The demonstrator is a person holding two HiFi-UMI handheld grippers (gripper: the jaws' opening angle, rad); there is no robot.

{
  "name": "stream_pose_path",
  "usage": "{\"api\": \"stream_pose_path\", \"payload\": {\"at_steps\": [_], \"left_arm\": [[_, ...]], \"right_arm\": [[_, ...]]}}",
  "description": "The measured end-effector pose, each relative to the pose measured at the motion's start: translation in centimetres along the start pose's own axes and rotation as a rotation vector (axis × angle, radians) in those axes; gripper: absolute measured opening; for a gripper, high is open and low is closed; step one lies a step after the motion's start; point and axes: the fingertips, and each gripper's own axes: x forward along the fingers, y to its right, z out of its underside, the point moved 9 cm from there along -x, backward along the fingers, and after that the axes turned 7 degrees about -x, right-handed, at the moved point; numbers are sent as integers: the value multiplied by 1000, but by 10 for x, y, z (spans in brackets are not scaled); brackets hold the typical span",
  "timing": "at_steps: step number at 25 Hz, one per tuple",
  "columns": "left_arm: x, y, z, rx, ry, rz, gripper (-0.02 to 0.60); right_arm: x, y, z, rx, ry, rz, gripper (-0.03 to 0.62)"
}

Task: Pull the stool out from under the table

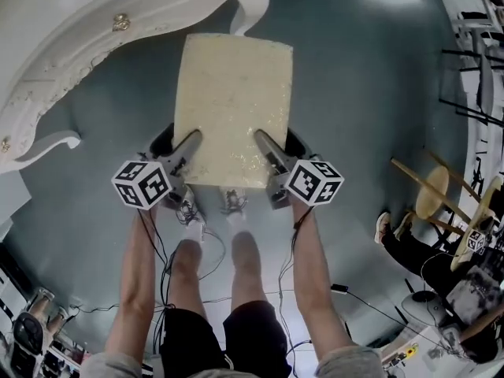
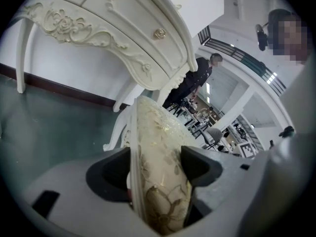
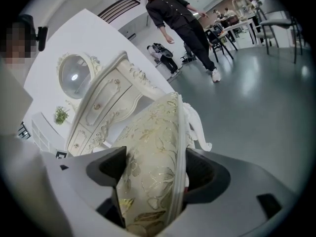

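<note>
A white carved table curves across the head view from 9 to 12 o'clock, with one scrolled leg coming down at 12 o'clock. The person's left gripper, its marker cube at 8 o'clock of centre, is clamped on the near left corner of the stool. Its own view shows the two grey jaws pressed against either face of the cream, gold-flowered seat cushion.

The stool stands on the grey-green floor at the centre of the head view. Its seat is in the open, its far edge is near the table's leg at 12 o'clock, and the tabletop lies off at 10 o'clock.

The right gripper, its marker cube at 5 o'clock of centre, grips the near right corner in the same way. Its own view shows the jaws closed on the cushion's edge, with the table and an oval mirror at 10 o'clock and a person in black standing at 12 o'clock.

The holder's bare legs fill 6 o'clock of the head view. At 3 to 4 o'clock a round wooden stool shows among cables and gear.
</note>
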Motion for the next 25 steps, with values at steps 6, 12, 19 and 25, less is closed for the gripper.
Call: {"api": "stream_pose_path", "payload": {"at_steps": [6, 12, 19, 25], "left_arm": [[41, 38, 24, 55, -72, 71, 322], [76, 66, 52, 106, -153, 120, 322], [105, 86, 82, 166, -244, 165, 322], [127, 96, 102, 218, -292, 185, 322]], "right_arm": [[-53, 40, 11, 46, 72, 75, 383], [-97, 76, 33, 112, 130, 144, 383], [-132, 103, 67, 184, 189, 214, 383], [-148, 126, 92, 234, 231, 244, 383]]}}
